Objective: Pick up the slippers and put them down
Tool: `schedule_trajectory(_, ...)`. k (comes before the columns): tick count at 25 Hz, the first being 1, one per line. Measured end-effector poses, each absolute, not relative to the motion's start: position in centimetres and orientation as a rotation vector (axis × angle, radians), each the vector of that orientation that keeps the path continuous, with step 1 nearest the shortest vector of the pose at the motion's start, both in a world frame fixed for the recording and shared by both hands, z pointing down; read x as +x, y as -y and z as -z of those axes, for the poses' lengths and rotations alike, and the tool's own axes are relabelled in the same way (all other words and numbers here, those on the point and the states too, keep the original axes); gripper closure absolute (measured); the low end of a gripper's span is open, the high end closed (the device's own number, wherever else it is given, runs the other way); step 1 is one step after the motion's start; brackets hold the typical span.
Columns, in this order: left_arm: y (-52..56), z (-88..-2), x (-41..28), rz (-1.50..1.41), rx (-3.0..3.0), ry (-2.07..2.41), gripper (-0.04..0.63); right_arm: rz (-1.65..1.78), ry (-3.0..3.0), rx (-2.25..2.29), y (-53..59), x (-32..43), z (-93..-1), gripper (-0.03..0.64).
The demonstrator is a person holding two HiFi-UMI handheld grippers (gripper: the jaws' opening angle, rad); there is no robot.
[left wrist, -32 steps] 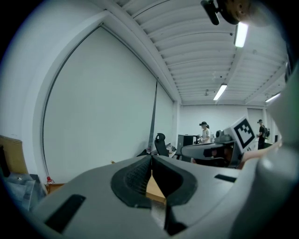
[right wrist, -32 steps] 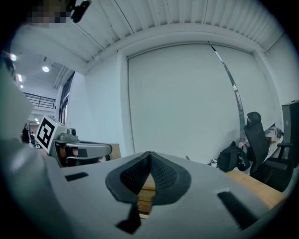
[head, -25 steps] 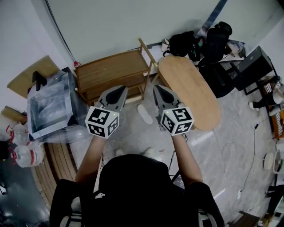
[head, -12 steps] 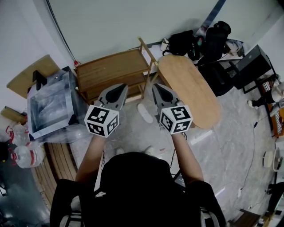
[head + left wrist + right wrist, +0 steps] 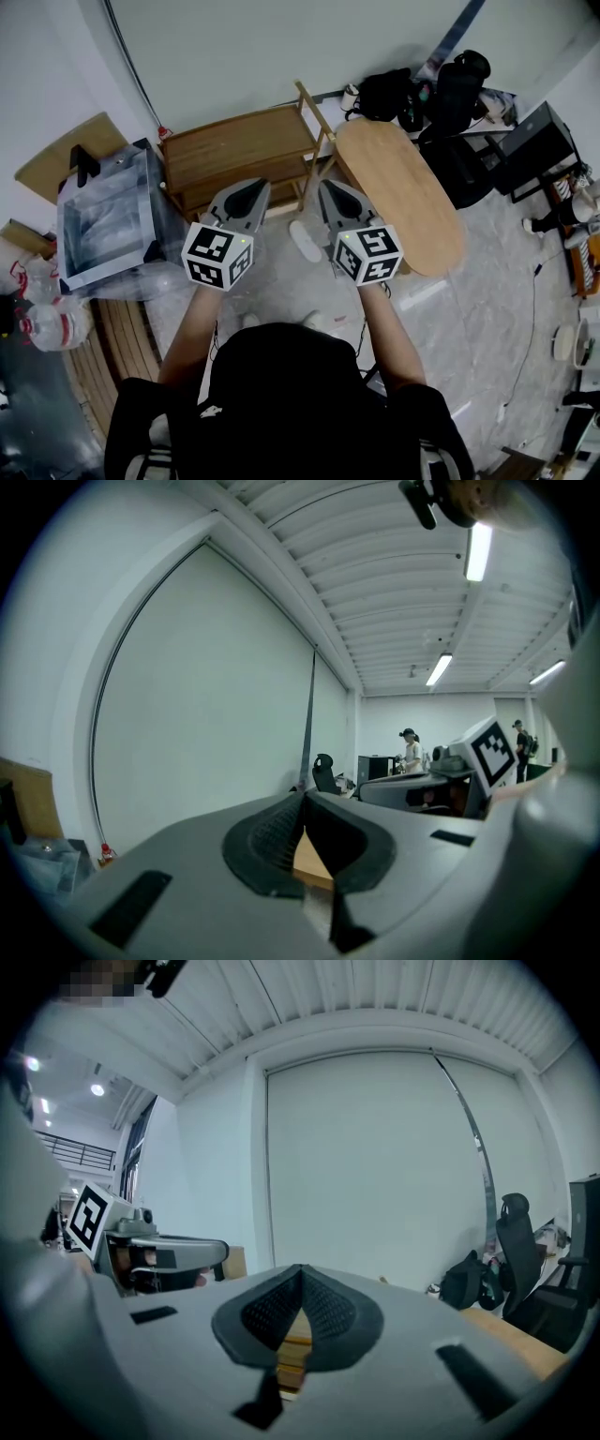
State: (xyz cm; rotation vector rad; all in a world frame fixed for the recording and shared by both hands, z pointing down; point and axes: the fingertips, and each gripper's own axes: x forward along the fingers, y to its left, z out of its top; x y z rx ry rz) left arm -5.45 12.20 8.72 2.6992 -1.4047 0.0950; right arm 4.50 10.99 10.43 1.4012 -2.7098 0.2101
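Where the slipper [image 5: 305, 241] lay: on the grey marbled floor [image 5: 450, 309], seen between the two grippers from the head view, near the foot of the wooden rack [image 5: 239, 155]
Slipper look: white, long, narrow; too small to tell top from sole
Clear box [image 5: 103, 220]: stood just left of the rack; contents could not be made out
Left gripper [image 5: 251, 187]: tongs pinched together at the tips, nothing held
Right gripper [image 5: 327, 187]: tongs likewise closed, nothing held
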Motion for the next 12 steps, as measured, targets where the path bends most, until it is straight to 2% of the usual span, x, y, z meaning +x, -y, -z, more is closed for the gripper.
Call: schedule_trajectory(12, -12.03, -8.66, -5.14, -0.092, 2.705, 1.415, 0.588, -0.209, 2.694, 1.399, -10.85, 4.62, -11.32, 0.618)
